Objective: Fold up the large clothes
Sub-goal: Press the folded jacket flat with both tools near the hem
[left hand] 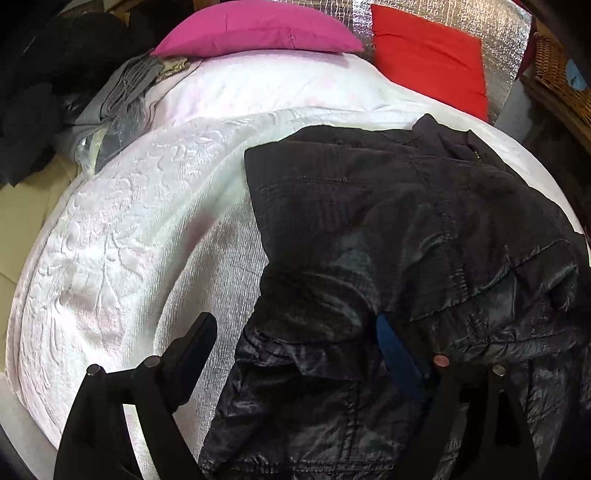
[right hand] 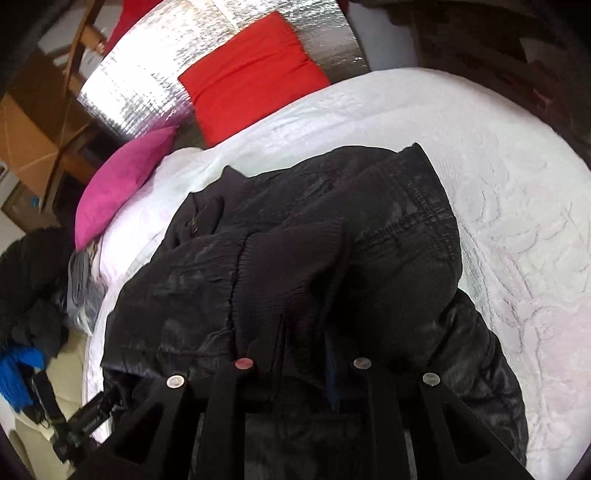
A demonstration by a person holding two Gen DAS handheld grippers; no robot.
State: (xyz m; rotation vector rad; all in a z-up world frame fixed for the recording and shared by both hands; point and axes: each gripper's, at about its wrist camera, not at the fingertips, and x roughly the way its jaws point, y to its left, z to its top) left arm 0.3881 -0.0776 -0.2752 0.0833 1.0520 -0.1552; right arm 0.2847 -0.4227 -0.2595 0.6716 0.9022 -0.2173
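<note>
On the white quilted bed lies the black shiny padded jacket, soft, slippery and bulky. Left gripper jaws stand wide, empty; right gripper jaws nearly closed, pinching its ribbed cuff. Seams give better hold.

Black tool, blue pads, round screws.

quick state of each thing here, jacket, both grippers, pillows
jacket: partly folded, bunched on the white bedspread
left gripper: open, jacket edge between its fingers
right gripper: shut on jacket
pink pillow: lying flat
red pillow: propped against silver foil
</note>
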